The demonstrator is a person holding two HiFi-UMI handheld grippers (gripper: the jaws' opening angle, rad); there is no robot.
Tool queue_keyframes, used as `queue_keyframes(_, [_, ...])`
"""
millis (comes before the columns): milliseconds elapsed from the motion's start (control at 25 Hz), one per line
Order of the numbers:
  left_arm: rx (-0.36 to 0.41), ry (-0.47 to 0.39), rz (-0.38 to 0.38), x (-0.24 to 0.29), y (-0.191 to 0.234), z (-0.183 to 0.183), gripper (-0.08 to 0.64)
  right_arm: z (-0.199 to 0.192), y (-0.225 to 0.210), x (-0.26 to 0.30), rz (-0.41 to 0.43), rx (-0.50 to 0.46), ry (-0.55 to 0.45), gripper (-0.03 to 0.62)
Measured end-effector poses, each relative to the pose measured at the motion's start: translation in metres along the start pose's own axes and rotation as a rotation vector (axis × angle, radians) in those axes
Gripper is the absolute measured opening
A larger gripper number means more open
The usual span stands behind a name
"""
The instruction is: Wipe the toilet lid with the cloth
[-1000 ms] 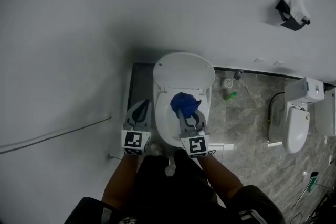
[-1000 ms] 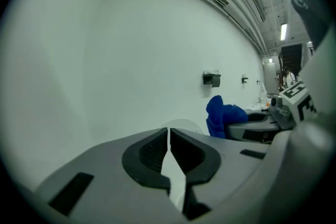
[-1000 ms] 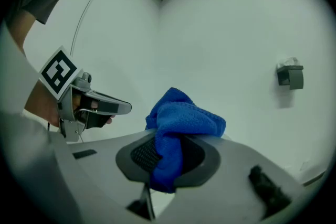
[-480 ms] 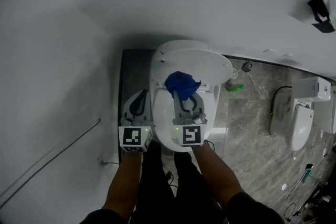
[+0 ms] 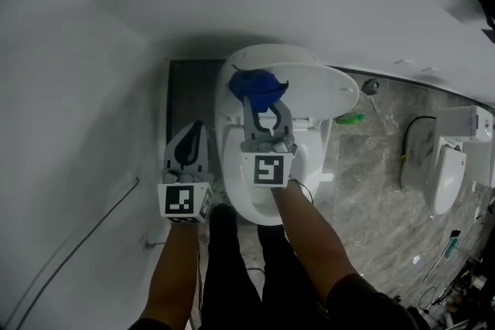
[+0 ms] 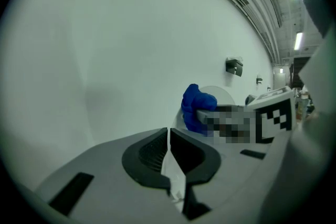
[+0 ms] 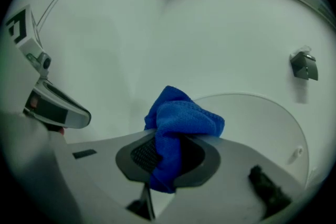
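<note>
1. My right tool (image 5: 261, 106), clamped on the cloth (image 5: 257, 85), has carried it from mid-frame up towards the raised lid (image 5: 329, 89), upper centre.
2. Left tool (image 5: 193, 131): closed, empty, lower left.
3. I judge wiping can start.

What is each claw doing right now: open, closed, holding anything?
The left claw is closed, holding nothing.
The right claw is closed on the blue cloth.

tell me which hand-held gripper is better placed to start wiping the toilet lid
Right. The right hand-held gripper is shut on the blue cloth, right at the raised toilet lid. The left hand-held gripper is shut, empty, and off beside the bowl.
</note>
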State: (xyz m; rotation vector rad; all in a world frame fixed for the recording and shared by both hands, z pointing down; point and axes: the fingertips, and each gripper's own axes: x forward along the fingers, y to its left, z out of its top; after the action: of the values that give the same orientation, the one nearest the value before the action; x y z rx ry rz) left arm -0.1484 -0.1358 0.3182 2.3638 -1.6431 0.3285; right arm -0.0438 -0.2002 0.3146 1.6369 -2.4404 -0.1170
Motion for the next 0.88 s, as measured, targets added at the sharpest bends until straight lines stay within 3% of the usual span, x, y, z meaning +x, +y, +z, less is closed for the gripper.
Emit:
queue_keyframes(520, [-0.007,0.007,-0.083,0.027,-0.047,-0.017,0.026,-0.006,-0.090,-0.012,-0.172,0.011,-0.080,0.058])
queue_keyframes(880, [-0.050,-0.030,-0.110,0.045,-0.071,-0.042,0.026,-0.026,-0.149,-0.045,-0.303,0.065,-0.057,0.058])
